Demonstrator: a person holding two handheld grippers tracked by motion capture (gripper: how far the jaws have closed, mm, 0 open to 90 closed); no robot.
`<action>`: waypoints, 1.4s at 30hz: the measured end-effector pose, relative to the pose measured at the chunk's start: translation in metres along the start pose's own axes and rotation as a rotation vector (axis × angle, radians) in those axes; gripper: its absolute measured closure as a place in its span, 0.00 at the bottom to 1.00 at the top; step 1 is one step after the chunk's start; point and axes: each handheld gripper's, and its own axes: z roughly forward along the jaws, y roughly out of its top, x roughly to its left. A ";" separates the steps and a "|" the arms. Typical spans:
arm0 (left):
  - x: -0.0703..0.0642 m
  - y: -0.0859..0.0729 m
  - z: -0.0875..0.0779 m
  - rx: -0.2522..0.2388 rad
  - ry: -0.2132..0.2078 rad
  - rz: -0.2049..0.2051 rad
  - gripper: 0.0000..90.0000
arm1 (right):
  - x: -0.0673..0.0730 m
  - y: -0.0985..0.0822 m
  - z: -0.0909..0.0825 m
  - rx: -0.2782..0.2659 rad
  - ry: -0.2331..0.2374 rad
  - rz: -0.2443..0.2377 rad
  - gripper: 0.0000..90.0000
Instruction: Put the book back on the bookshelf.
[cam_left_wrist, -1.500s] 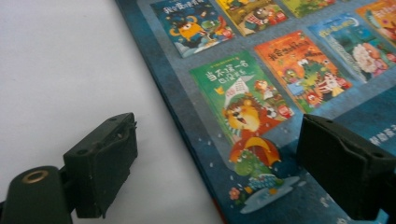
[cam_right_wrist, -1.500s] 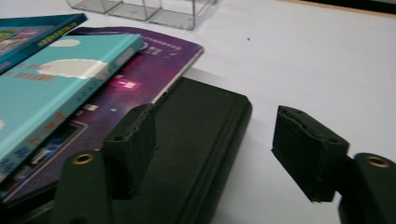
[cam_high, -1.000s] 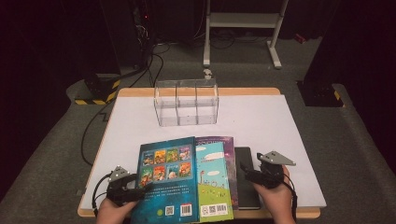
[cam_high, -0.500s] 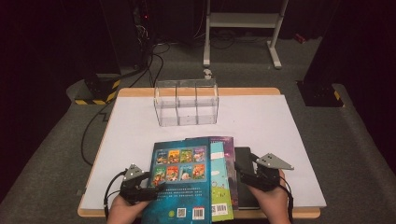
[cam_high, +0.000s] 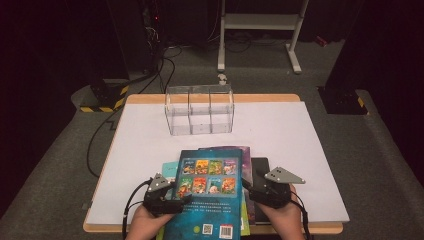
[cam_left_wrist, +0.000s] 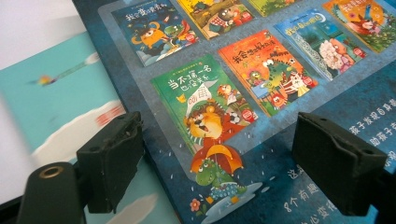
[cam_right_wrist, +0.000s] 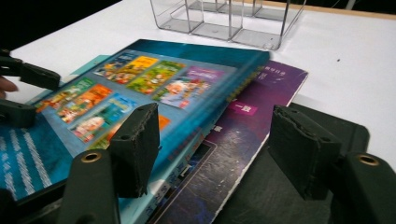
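A blue picture book (cam_high: 210, 195) tops a stack at the table's front edge, its cover (cam_left_wrist: 261, 93) showing small book pictures. My left gripper (cam_high: 177, 202) is at its left edge, open: one jaw rests against that edge over a teal book (cam_left_wrist: 56, 102), the other stands over the cover. My right gripper (cam_high: 252, 192) is at the right edge. Its jaws have just been closing but stand open (cam_right_wrist: 219, 144). Between them lie the blue book's edge (cam_right_wrist: 140, 79) and a purple book (cam_right_wrist: 266, 98), neither pressed.
A black book (cam_high: 260, 167) lies under the stack at the right. A clear organizer with three compartments (cam_high: 200, 107) stands at the back middle of the white table (cam_high: 300, 135). Cables and a metal stand are on the floor beyond.
The blue book has slid to the right with my left gripper and now covers most of the purple book. My right gripper has shifted slightly toward the book.
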 end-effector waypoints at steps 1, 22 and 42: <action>-0.002 0.001 0.002 -0.001 -0.005 0.004 0.19 | 0.000 0.000 0.000 0.001 0.005 0.007 0.38; -0.009 0.007 0.011 -0.039 -0.038 0.040 0.22 | -0.002 -0.007 0.017 0.083 0.026 0.111 0.31; 0.005 0.039 0.040 -0.041 -0.036 0.030 0.25 | -0.034 0.017 0.038 0.112 0.015 0.161 0.37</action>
